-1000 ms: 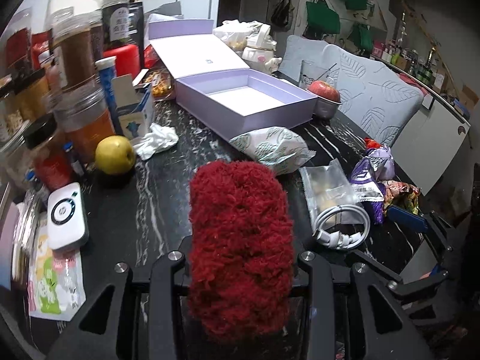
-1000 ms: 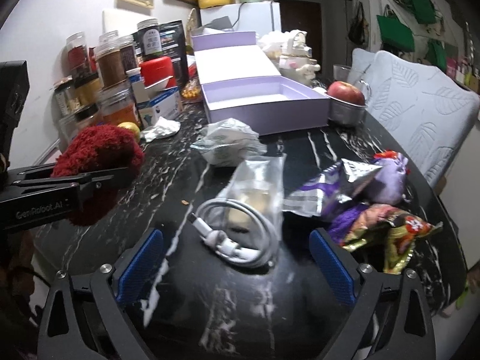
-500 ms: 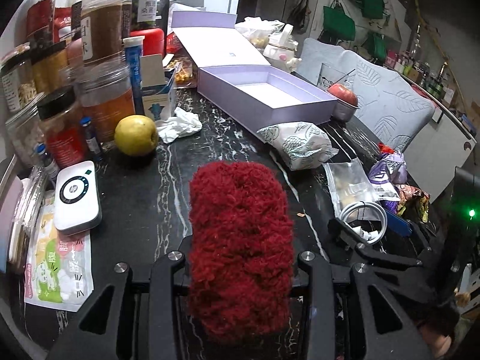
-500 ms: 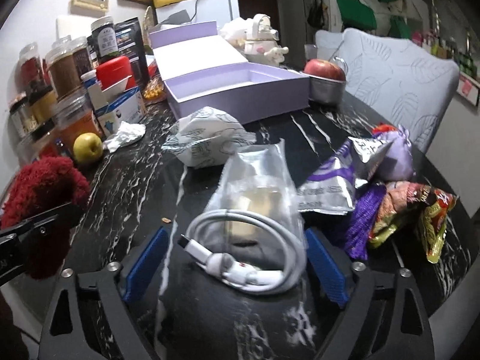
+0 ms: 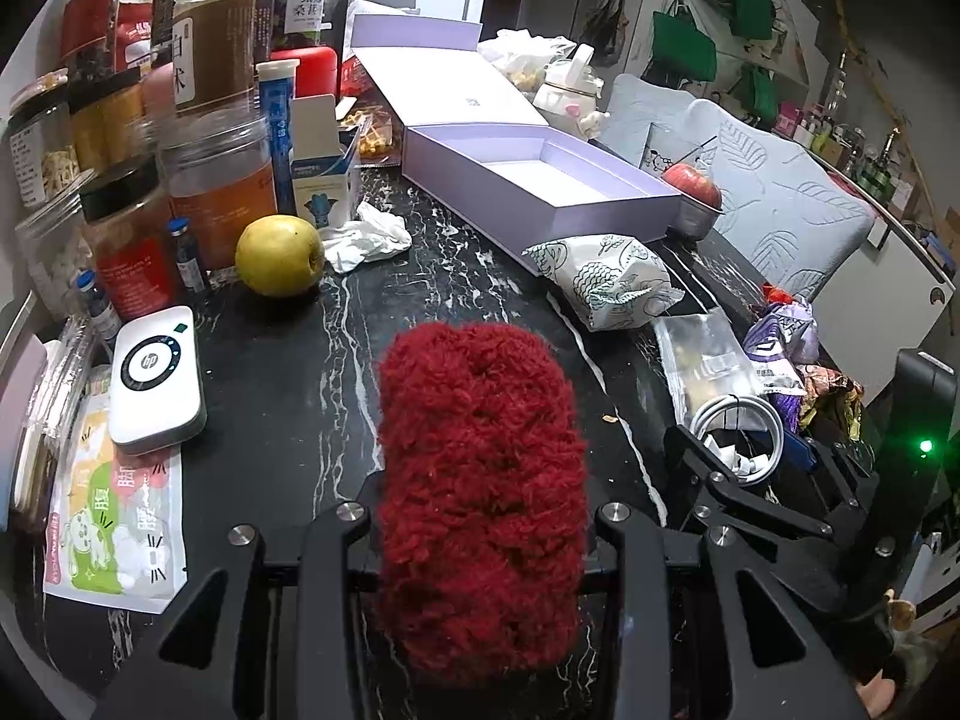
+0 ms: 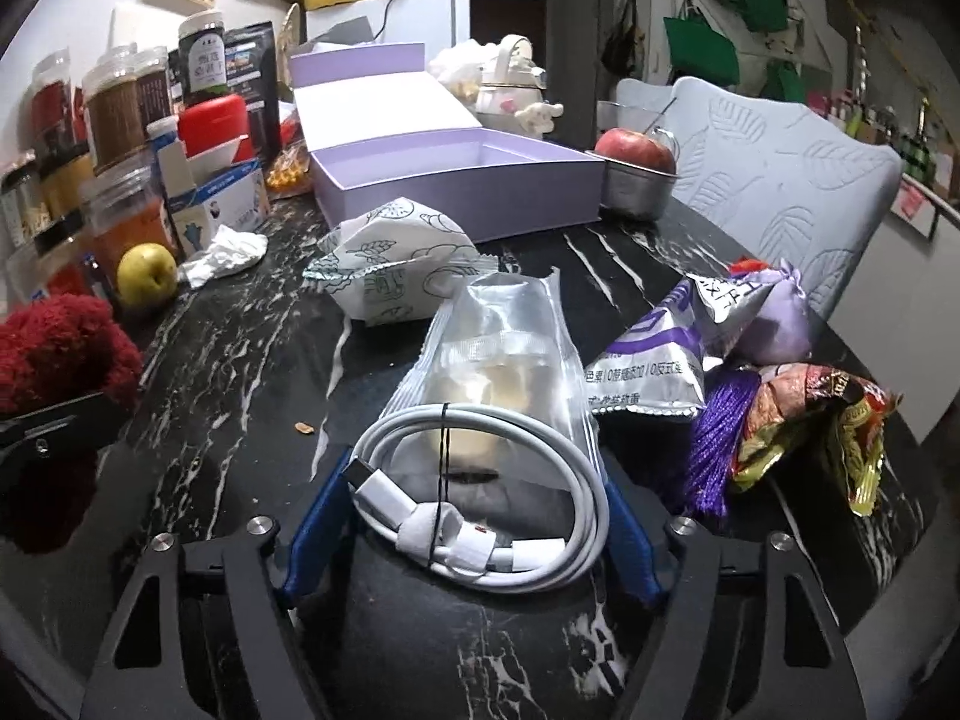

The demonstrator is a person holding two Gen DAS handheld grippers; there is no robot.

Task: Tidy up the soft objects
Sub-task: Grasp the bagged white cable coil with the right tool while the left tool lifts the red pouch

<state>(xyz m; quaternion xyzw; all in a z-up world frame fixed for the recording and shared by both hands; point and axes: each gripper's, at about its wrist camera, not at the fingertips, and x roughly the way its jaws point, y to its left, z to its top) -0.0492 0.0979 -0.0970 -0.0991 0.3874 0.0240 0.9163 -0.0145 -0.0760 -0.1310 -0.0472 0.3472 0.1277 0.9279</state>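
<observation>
Black marble-patterned tabletop (image 6: 240,372), veined in white, carries heavy clutter: jars and tins along the wall side, an open lilac cardboard box (image 6: 456,180) at the back, loose packets toward the chair.

The left gripper (image 5: 480,516) is clamped on a fuzzy dark-red yarn bundle (image 5: 480,480), held clear of the table and well short of the box. The right gripper (image 6: 474,510) is lowered over a coiled white charging cable (image 6: 480,498) that lies partly on a clear plastic snack pouch (image 6: 504,348). Its blue-padded jaws are closing with the coil between them; whether the pads yet press on it cannot be told.

Progress is judged early. The lilac box, the likely container, shows an empty interior in both views. One soft item is in hand but not deposited. Left on the table are a white paper packet with green line drawings (image 6: 396,276), just in front of the box, a small lilac cloth pouch (image 6: 774,324), a purple tassel (image 6: 714,450) and several foil snack bags (image 6: 804,420). Nothing appears sorted so far.
</observation>
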